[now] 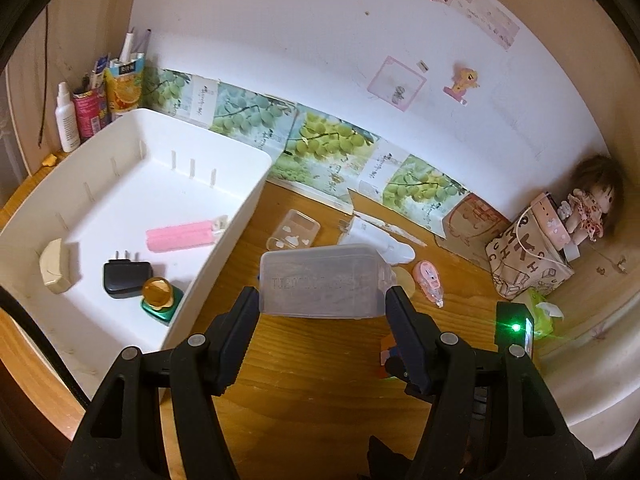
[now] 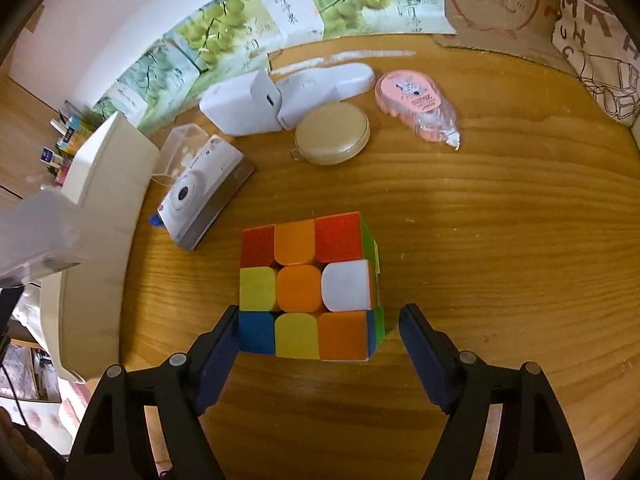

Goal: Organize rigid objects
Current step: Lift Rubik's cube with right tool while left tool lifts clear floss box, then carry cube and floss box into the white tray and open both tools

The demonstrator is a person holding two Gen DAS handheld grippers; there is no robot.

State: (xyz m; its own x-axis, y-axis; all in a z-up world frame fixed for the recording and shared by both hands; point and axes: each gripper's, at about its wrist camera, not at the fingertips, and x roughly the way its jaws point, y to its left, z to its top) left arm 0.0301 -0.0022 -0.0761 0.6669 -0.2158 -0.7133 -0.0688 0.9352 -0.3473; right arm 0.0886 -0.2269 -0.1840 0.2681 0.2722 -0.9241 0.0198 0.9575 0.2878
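Now cube [image 2: 310, 286] between spread right fingers [image 2: 218, 344], left one touching

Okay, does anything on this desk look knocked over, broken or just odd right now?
Nothing looks spilled or broken. The Rubik's cube is scrambled and sits slightly twisted between the open right claw fingers. The camera box lies tilted against the white bin. The left claw holds a clear plastic box aloft.

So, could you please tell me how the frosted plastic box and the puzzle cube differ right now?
The frosted plastic box is clamped in the left gripper above the desk; the puzzle cube rests on the desk between the right gripper's open fingers. The box is cloudy and colourless, the cube multicoloured. Both are rigid and boxy.
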